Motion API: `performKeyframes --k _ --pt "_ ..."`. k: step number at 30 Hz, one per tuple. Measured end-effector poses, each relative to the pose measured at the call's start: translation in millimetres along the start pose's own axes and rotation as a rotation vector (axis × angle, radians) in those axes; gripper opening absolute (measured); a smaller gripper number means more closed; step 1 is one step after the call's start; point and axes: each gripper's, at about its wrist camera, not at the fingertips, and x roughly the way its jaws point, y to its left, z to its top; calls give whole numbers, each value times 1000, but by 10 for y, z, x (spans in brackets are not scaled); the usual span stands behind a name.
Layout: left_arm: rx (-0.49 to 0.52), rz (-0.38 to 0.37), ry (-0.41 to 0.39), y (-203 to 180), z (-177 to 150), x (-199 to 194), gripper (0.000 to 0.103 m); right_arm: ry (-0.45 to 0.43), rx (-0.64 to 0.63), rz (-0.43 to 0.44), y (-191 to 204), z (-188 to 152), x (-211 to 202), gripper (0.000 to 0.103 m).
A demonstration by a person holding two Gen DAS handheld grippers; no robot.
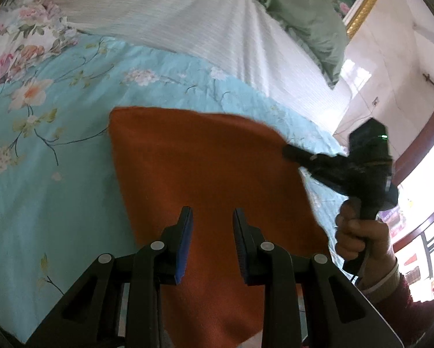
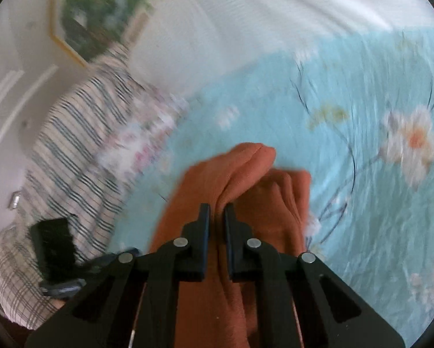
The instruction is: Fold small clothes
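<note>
An orange cloth point(image 1: 205, 168) lies spread on a light blue floral bedsheet point(image 1: 57, 188). My left gripper point(image 1: 212, 217) is open, with its fingers held above the near part of the cloth and nothing between them. My right gripper point(image 1: 288, 150) shows in the left wrist view at the cloth's right corner, held by a hand point(image 1: 359, 237). In the right wrist view my right gripper point(image 2: 217, 211) is shut on a bunched fold of the orange cloth point(image 2: 246, 168), lifting it off the blue sheet point(image 2: 362, 203). That view is blurred by motion.
A white ribbed blanket point(image 1: 173, 14) and a green pillow point(image 1: 309, 20) lie at the far side of the bed. A striped and plaid pillow point(image 2: 72, 150) and a black object point(image 2: 54, 246) sit at the left in the right wrist view. A framed picture point(image 2: 83, 14) hangs on the wall.
</note>
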Motion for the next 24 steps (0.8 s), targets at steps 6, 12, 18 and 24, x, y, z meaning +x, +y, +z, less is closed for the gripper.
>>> performKeyframes --k 6,12,18,24 --pt "-4 69 75 39 -249 275 26 118 134 -125 -589 -274 334 11" --pt "-49 110 78 103 -381 387 23 118 131 -150 -617 -297 372 11" --pt "-29 135 78 61 -395 367 23 66 85 -220 -340 -269 125 14" --pt "-25 122 66 -43 -474 160 23 57 35 -123 49 -423 -16 14"
